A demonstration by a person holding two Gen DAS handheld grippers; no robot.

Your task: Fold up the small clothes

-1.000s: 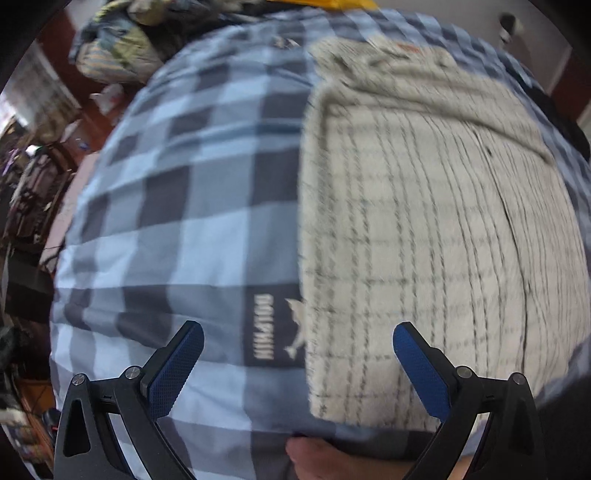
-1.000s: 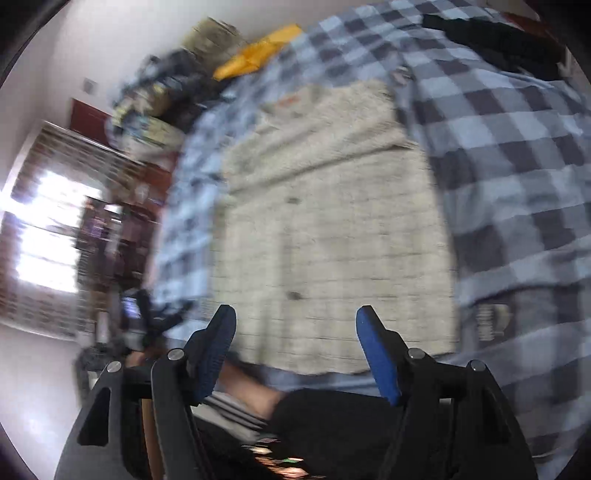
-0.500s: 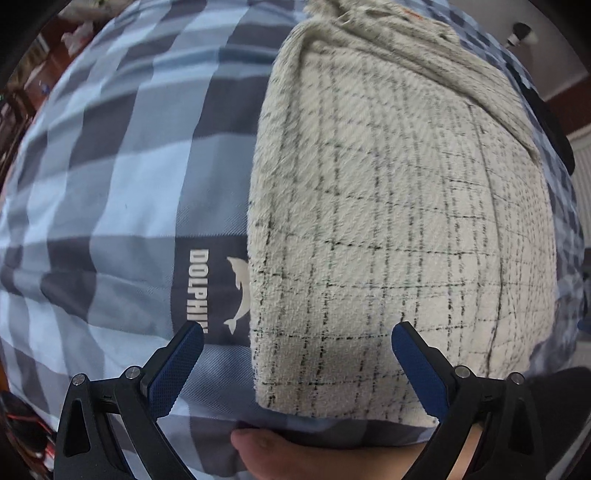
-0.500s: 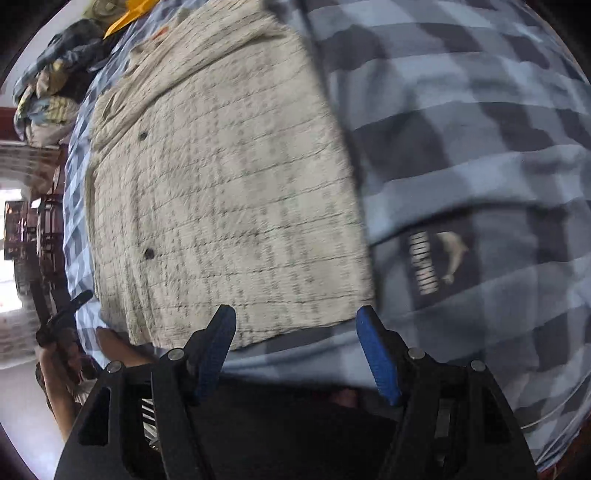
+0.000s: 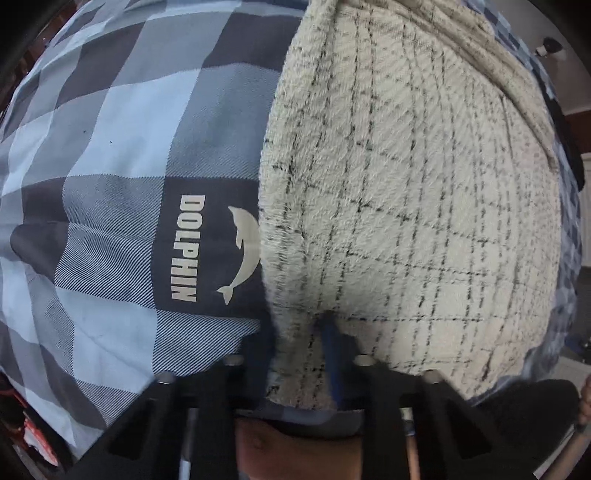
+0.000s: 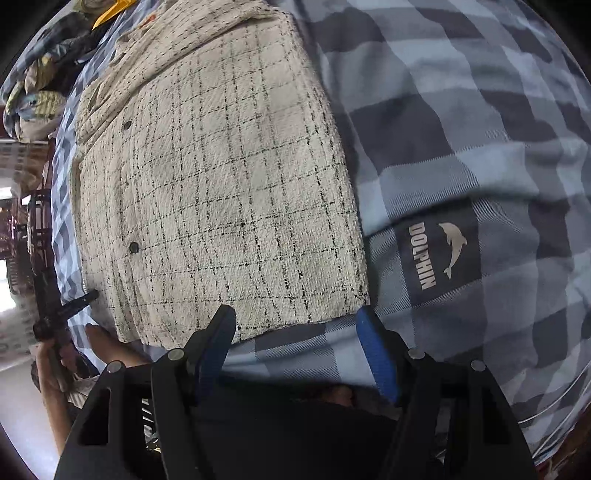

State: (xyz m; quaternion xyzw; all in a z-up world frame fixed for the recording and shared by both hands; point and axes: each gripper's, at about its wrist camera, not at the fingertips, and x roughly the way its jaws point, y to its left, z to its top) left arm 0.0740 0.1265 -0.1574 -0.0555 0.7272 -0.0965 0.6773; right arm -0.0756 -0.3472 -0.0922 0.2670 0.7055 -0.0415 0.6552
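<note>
Two grippers work the near hem of one cream tweed jacket [image 6: 221, 192] w/ a black windowpane check, laid flat on a blue-grey checked bedsheet [image 5: 110, 155].

Nearest, left wrist view: left gripper [image 5: 299, 350] has its blue pads pinched in on the jacket's near-left hem corner, jaws closing w/ a bunched fold of the cloth between them. One blue pad shows as a thin strip; the other is hidden behind the fabric, so contact on that side can't be confirmed. Below the jaws, part of the person's leg or hand shows, blurred.

Right wrist view: right gripper [image 6: 295, 332] sits at the near-right hem corner, jaws apart. Left fingertip [image 6: 221, 325] overlaps the hem edge; right fingertip [image 6: 369, 328] is just beside the corner, over bare sheet. Nothing clamped. Dark clothing of the person fills the frame below.

Mid: jacket spans most of the bed's middle, hem toward the person, collar far. Two dark buttons [image 6: 133, 248] run along its left side in the right wrist view. Just beside the jacket's edge, a dark patch on the sheet reads "DOLPHIN" [image 5: 186, 247] w/ a pale dolphin logo.

Far: a heap of mixed clothes [image 6: 40, 92] at the bed's far-left end, w/ sth yellow [image 6: 114, 11] next to it. At far left, a dark rack-like thing by a bright window, unclear.
</note>
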